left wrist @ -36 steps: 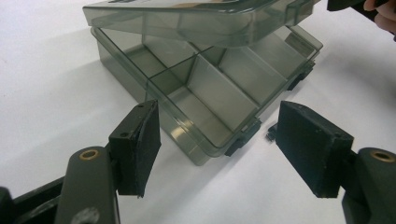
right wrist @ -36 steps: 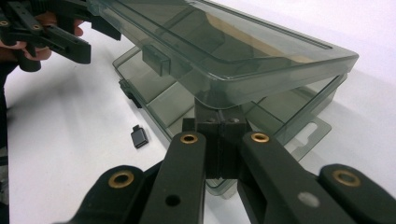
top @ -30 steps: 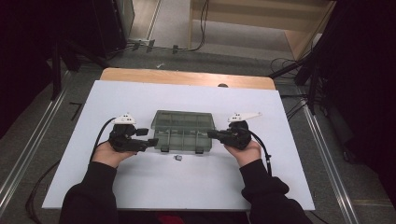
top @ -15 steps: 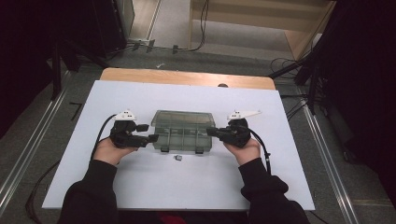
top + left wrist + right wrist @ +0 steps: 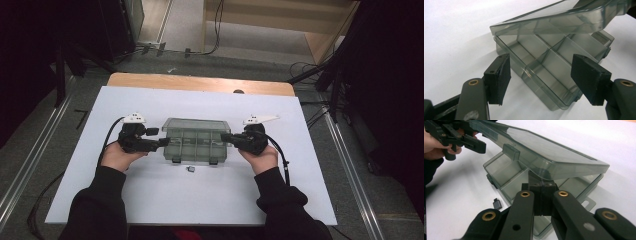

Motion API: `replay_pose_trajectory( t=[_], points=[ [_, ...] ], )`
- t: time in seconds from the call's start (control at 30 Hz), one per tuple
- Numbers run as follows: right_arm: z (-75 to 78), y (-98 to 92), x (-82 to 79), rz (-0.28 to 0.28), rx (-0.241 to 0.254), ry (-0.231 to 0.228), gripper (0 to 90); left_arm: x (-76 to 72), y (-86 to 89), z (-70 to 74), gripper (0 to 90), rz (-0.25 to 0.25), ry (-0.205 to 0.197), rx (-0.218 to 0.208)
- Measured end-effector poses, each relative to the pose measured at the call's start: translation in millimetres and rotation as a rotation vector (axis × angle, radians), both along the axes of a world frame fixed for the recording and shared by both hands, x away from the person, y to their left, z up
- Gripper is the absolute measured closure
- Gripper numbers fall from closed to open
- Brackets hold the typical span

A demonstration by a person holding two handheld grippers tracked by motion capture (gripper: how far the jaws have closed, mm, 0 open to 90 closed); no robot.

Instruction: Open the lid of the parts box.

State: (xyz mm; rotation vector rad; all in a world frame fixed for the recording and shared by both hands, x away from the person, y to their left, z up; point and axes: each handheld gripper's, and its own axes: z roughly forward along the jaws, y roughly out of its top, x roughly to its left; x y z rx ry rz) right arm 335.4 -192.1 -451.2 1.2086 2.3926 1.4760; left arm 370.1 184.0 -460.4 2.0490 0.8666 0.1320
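Observation:
A clear grey compartment box [image 5: 196, 145] lies mid-table with its lid [image 5: 544, 152] tilted partly up. My right gripper [image 5: 541, 187] is shut, and its tips sit under the lid's right edge, over the open compartments. My left gripper [image 5: 541, 75] is open at the box's left end, its pads [image 5: 501, 77] standing on either side of a corner of the box [image 5: 549, 65] without touching it. In the high view the left gripper [image 5: 162, 142] and the right gripper [image 5: 225, 137] flank the box. The compartments look empty.
A small dark piece [image 5: 190, 170] lies on the white table cover [image 5: 200, 205] just in front of the box, and shows as the small dark piece [image 5: 497, 203] in the right gripper view. A bare wooden strip [image 5: 200, 82] runs along the table's far edge.
My left gripper has edged right, closer to the box's left end. The right gripper has stayed at the right end.

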Motion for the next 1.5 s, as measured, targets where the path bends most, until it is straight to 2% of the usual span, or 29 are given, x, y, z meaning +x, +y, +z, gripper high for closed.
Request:
replay_pose_trajectory(
  t=[0.37,0.63,0.77,0.9,1.03,1.1,1.17,1.27,1.5],
  points=[
    [0.3,0.6,2.8,-0.019,0.003,-0.003,87.9,11.4,-4.0,1.5,32.6,0.007,-0.025,0.018],
    [0.3,1.5,4.9,-0.038,0.014,-0.002,87.9,20.2,-5.7,0.9,35.5,0.018,-0.033,0.010],
    [0.1,3.0,5.0,-0.040,0.007,-0.001,87.9,22.3,-6.5,0.3,40.9,0.023,-0.045,0.008],
    [-0.7,3.9,5.4,-0.046,0.009,-0.005,87.9,23.9,-7.2,-0.5,41.4,0.018,-0.049,-0.004],
    [-0.3,3.6,4.8,-0.047,0.006,-0.003,87.9,23.5,-8.8,-0.4,47.4,0.026,-0.071,0.001],
    [-0.3,3.4,4.6,-0.046,0.006,-0.003,87.9,23.3,-9.3,0.1,53.6,0.035,-0.083,0.004],
    [-0.4,3.6,4.5,-0.047,0.006,-0.004,87.8,23.1,-10.5,-0.1,55.2,0.040,-0.081,-0.003],
    [-0.5,3.6,4.1,-0.047,0.004,-0.006,87.8,22.0,-13.4,-0.5,60.2,0.042,-0.083,0.010],
    [-1.1,2.4,2.6,-0.042,-0.005,0.004,85.4,21.1,-14.4,-0.3,61.7,0.052,-0.097,0.015]
  ],
)
